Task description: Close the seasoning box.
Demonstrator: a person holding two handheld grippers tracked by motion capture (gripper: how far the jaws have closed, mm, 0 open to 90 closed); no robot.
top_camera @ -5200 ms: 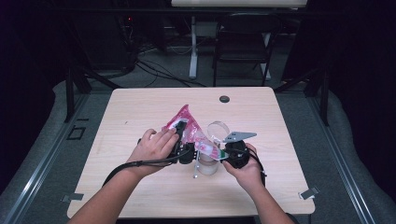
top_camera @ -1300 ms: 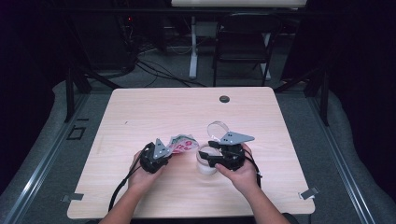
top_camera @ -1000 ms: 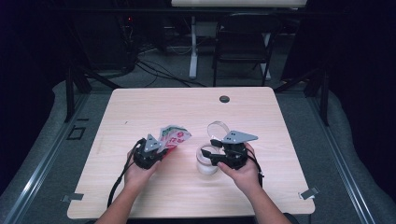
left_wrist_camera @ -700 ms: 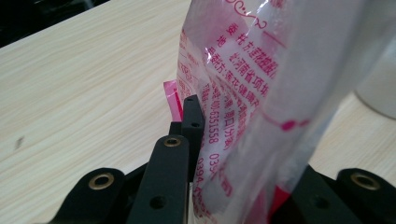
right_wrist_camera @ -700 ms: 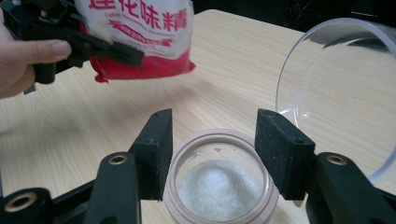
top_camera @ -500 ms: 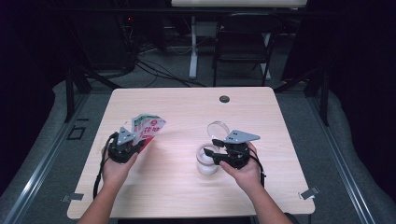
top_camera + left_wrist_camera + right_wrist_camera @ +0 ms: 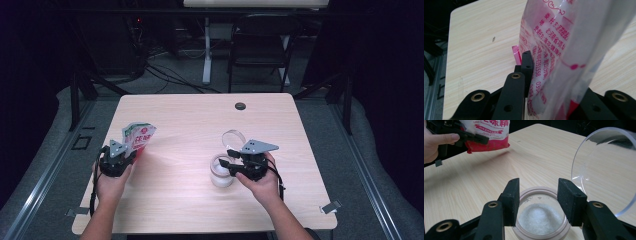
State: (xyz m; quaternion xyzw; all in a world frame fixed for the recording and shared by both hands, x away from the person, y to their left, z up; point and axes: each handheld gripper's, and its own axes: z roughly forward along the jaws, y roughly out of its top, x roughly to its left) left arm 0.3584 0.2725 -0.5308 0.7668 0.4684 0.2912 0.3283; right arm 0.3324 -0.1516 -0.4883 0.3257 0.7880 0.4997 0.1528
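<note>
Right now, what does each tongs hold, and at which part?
The left tongs pinch the pink seasoning bag at its lower end. The right tongs stand over the open jar, pads apart from its rim, holding nothing.

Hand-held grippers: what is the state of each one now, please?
Left hand-held gripper: closed on the pink bag.
Right hand-held gripper: open above the jar, jaws just closing.

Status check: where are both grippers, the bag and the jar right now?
Left gripper shut on bag, at table's left. Right gripper jaws just closing, astride open jar, pads off it. Clear lid tilted beside right jaw.
</note>
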